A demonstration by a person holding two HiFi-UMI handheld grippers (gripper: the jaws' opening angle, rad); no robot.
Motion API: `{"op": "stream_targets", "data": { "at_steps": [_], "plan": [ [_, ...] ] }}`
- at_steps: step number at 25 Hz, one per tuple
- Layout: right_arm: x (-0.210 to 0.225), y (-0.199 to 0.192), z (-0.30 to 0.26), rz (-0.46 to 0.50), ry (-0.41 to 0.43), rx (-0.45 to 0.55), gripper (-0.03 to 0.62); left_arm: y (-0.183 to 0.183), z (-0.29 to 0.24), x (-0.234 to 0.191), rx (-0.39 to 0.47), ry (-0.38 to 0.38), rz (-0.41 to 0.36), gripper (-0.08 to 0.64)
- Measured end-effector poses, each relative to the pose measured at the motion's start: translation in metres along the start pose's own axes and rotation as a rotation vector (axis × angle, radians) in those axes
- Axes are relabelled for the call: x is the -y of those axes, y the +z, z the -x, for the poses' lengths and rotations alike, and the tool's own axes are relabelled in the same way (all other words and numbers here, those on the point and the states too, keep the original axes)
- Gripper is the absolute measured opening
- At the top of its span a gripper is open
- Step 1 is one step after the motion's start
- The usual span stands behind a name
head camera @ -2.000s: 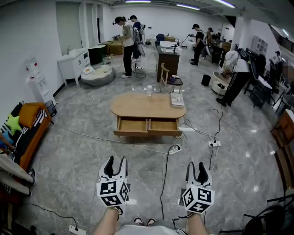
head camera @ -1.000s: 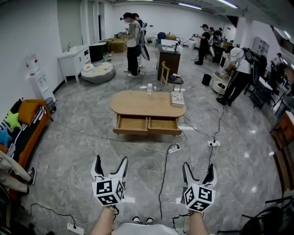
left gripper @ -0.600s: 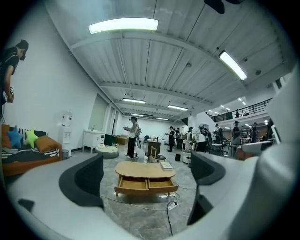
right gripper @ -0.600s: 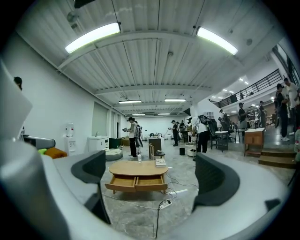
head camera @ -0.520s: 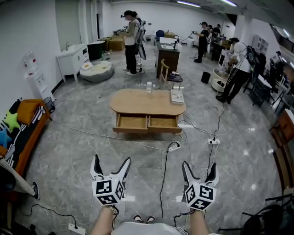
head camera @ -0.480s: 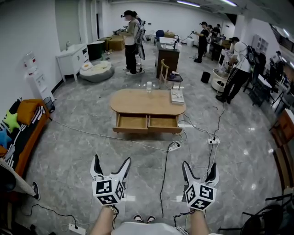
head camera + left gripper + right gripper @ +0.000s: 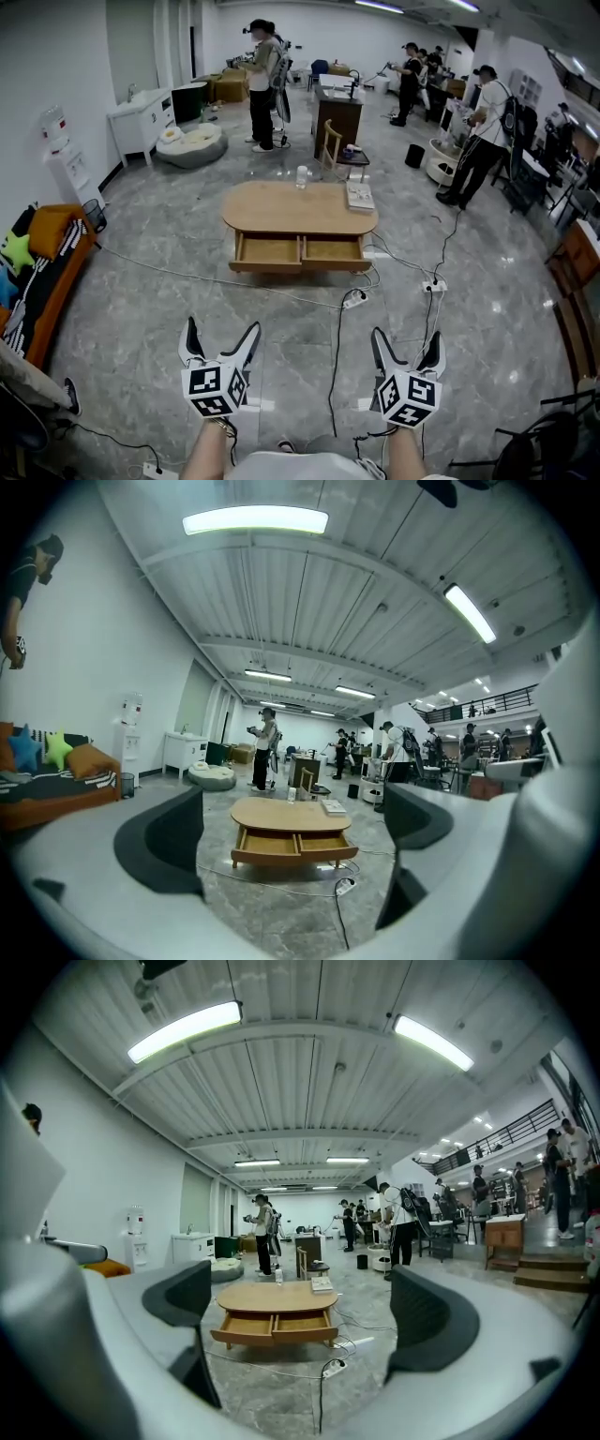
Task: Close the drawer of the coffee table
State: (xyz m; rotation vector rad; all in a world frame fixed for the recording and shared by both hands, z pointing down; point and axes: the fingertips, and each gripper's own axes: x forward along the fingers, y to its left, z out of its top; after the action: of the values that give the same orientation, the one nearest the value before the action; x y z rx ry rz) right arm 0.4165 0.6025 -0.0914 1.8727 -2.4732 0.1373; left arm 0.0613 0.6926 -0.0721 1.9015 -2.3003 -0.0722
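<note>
The oval wooden coffee table stands a few steps ahead on the grey marble floor. Its two side-by-side drawers are pulled out towards me and look empty. Both gripper views show the table and its drawers far beyond the jaws. My left gripper and right gripper are low in the head view, well short of the table. Each points level at it. Both sets of jaws have just been opening and now stand wide, with nothing between them.
A black cable and a white one cross the floor between me and the table, with power strips beside them. A bottle and books sit on the tabletop. An orange sofa lines the left wall. Several people stand farther back.
Both grippers' jaws have spread from nearly closed to wide open. The left gripper has drifted slightly left and down in the head view. People in the background have shifted.
</note>
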Motion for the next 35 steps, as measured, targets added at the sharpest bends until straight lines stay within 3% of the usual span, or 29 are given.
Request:
{"op": "stream_targets", "data": {
  "at_steps": [14,35],
  "plan": [
    [-0.008,-0.026,-0.049,-0.013,-0.042,-0.065,0.588,-0.014,-0.064,-0.024,-0.061,-0.014,0.001,0.577],
    [0.031,-0.008,-0.293,-0.005,0.001,-0.086,0.588,-0.011,-0.282,-0.015,-0.103,0.060,-0.010,0.577]
  ]
}}
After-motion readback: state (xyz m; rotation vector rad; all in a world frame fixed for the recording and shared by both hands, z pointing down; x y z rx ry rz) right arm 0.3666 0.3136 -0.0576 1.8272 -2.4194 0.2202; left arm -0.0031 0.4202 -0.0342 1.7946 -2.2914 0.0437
